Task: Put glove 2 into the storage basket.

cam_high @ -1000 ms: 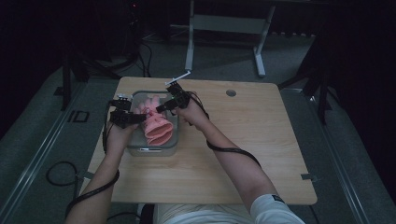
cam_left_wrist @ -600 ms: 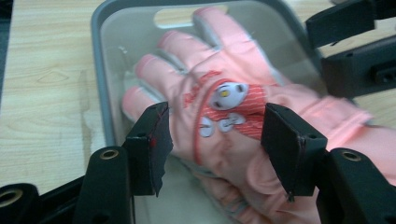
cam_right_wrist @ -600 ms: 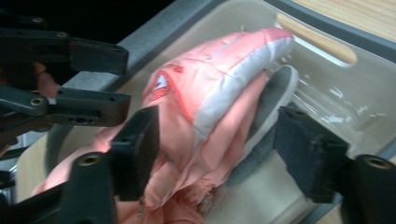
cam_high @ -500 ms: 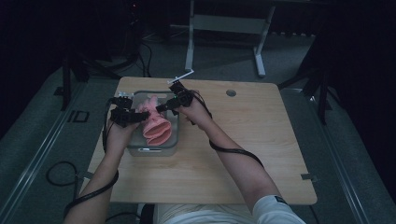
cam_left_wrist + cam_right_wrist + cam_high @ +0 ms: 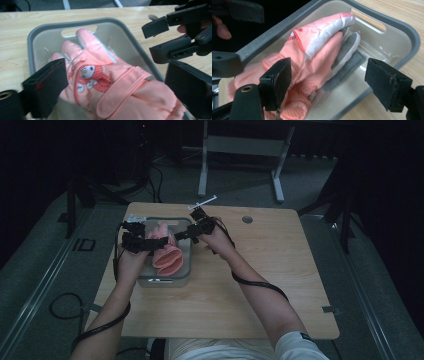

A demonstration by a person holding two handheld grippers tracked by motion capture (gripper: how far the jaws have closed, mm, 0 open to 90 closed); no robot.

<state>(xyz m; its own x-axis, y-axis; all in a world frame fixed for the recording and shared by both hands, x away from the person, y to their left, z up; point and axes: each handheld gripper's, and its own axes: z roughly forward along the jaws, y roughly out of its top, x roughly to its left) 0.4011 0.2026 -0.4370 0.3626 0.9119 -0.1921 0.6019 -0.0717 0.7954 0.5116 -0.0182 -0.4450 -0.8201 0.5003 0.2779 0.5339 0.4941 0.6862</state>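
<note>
A pink glove (image 5: 112, 80) lies in a grey bin (image 5: 31, 45) at the left part of a wooden table (image 5: 260, 285), its fingers toward the bin's far end with the slot handle (image 5: 78, 31). The back of the glove carries a small cartoon patch (image 5: 87, 72) and a strap (image 5: 125, 92) across the wrist; in the right gripper view its side shows a white panel (image 5: 324, 37) and a grey palm (image 5: 348, 48). The glove's cuff (image 5: 167, 265) bulges over the middle of the bin. The left gripper (image 5: 134, 237) sits at the bin's left rim, jaws spread wide, one on each side of the glove; whether they touch it I cannot tell. The right gripper (image 5: 192, 232) hovers at the bin's right rim, jaws also spread apart, gripping nothing. Farther out on the table are a round hole (image 5: 247, 219) and a small white piece (image 5: 202, 202) at the far edge.
</note>
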